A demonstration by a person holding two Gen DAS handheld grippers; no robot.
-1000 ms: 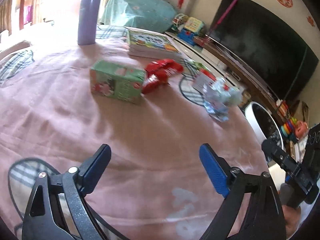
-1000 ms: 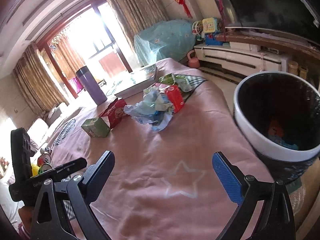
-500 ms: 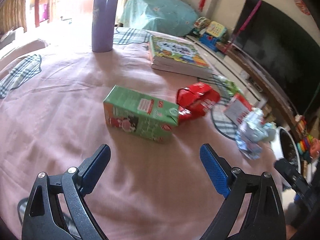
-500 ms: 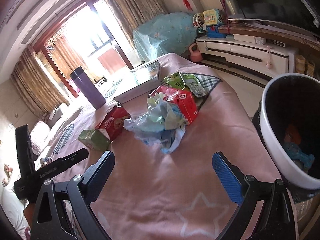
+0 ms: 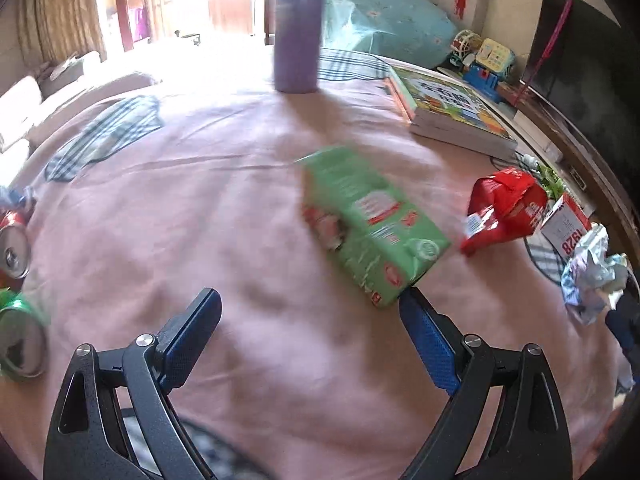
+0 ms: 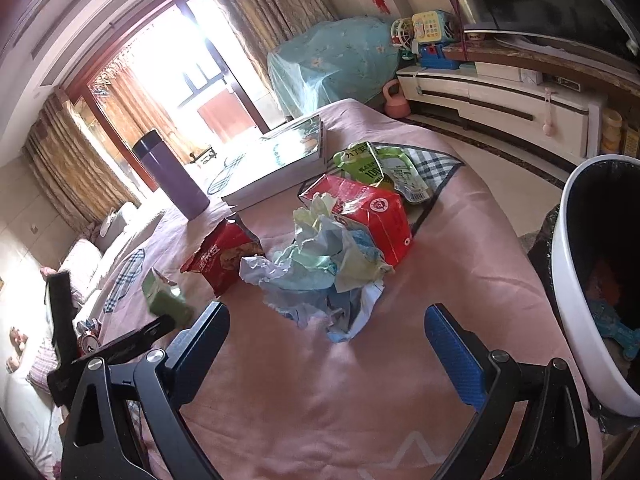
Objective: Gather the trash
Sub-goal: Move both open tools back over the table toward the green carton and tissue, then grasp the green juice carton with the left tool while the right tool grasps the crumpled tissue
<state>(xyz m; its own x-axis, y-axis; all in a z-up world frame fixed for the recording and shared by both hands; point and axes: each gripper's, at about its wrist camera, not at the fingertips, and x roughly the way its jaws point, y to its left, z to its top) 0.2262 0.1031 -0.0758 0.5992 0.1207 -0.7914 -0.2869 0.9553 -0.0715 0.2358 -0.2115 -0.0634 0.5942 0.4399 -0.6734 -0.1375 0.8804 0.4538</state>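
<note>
- At my far left, in the left view, 2 cans (image 5: 16,240) lie on their sides at the edge of the pink tabletop (image 5: 180,208), well apart from anything I am reaching for now.
- My left tongs (image 5: 310,316) are spread wide and hold nothing; both blue pads hover just above the cloth.
- The green carton (image 5: 370,226) lies flat just ahead and to the right of them. Its long axis runs on a diagonal, far end up-left and near end down-right, and the near corner sits just beside my right pad, not between the pads. I judge the left tongs must shift right and turn to span its narrow width.
- Right of the carton comes the red bag (image 5: 504,210), then the paper wad (image 5: 592,276) at the frame edge, too far over for this side.
- In the right view, my right tongs (image 6: 326,326) are also wide open and empty, with the wad (image 6: 320,268) straight ahead, just beyond the tips and roughly centred, so this side is the nearer one for it.
- Behind the wad stands a red carton (image 6: 372,210), touching it.
- The bin (image 6: 576,304) sits at my far right, beside the tabletop's edge, with some trash already inside.
</note>
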